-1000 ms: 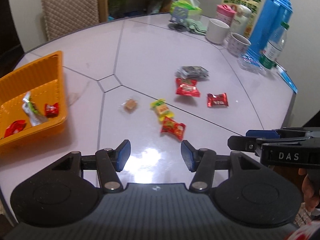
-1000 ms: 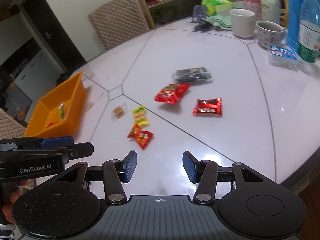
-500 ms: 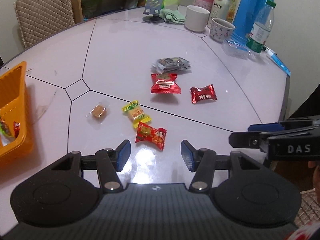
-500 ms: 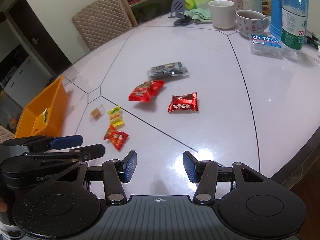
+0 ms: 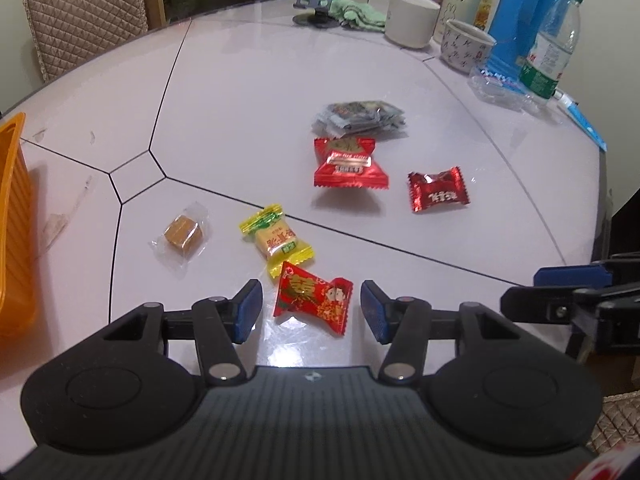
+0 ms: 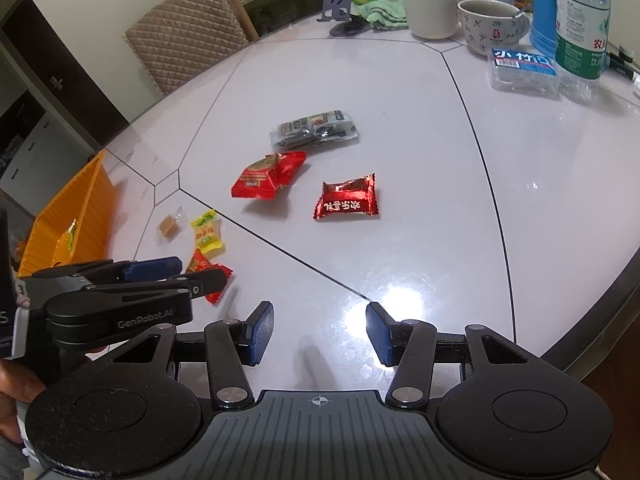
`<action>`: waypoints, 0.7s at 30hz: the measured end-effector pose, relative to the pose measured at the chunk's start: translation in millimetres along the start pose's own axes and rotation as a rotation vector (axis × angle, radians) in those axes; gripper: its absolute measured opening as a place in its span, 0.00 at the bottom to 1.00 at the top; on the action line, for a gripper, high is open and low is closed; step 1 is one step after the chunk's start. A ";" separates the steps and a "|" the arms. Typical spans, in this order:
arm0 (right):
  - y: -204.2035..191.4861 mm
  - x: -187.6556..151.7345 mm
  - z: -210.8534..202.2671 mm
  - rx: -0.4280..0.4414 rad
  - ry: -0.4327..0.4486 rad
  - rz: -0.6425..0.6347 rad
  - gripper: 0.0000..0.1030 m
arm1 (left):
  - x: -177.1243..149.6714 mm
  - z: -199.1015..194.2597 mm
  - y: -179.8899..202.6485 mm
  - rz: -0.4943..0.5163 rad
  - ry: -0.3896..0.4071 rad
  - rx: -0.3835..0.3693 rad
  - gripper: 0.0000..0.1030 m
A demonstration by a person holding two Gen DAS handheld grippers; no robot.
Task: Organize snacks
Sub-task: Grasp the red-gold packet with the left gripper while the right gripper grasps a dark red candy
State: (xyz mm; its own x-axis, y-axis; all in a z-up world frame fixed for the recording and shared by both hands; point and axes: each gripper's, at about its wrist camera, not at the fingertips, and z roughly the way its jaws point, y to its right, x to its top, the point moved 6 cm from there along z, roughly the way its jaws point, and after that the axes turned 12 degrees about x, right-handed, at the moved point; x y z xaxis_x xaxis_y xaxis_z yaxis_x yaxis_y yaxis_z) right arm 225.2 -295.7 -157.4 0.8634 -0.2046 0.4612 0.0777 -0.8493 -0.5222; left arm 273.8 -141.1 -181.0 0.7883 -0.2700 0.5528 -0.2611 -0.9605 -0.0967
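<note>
Left wrist view: the left gripper points down at the white table, its blue-padded fingers standing moderately wide with the red patterned candy lying between them at lower centre; the pads do not touch the wrapper. Just above it lies the yellow candy, and to the left of that a brown cube in clear wrap. Higher, near centre, sit a large red packet, a dark-red foil candy to its right, and a grey clear packet above them. The orange basket fills the left edge. The right gripper enters from the right edge.

In the right wrist view the right gripper hangs over bare table at the bottom of the frame, fingers moderately apart and holding nothing. The dark-red foil candy lies above them at centre, well apart from the tips. The left gripper shows at lower left over the red patterned candy, with the basket behind it holding a few wrapped pieces. At the top right of the frame stand a white mug, a patterned cup, a water bottle and a blue flask.
</note>
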 end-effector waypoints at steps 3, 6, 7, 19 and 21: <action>2.5 1.2 0.9 -0.001 0.000 0.004 0.50 | -0.2 4.4 0.1 -0.007 -0.007 -0.001 0.44; 4.1 2.3 2.5 -0.001 -0.004 0.006 0.50 | 0.0 5.7 -0.2 -0.009 -0.002 0.000 0.40; 4.5 2.7 3.2 -0.002 -0.004 0.007 0.50 | 0.0 5.6 -0.2 -0.009 0.000 0.002 0.38; 5.9 9.0 9.2 0.006 0.005 -0.012 0.50 | -1.5 -2.0 -8.4 -0.039 -0.006 0.000 0.29; 6.7 12.1 10.4 0.005 0.013 -0.022 0.50 | 0.3 -6.5 -13.4 -0.052 0.003 0.006 0.29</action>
State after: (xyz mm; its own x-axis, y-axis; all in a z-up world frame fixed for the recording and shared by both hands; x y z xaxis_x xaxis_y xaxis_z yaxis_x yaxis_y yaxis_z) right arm 241.4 -298.9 -162.7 0.8550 -0.1924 0.4816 0.0988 -0.8513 -0.5153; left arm 273.9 -127.9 -174.2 0.7990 -0.2197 0.5598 -0.2164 -0.9736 -0.0732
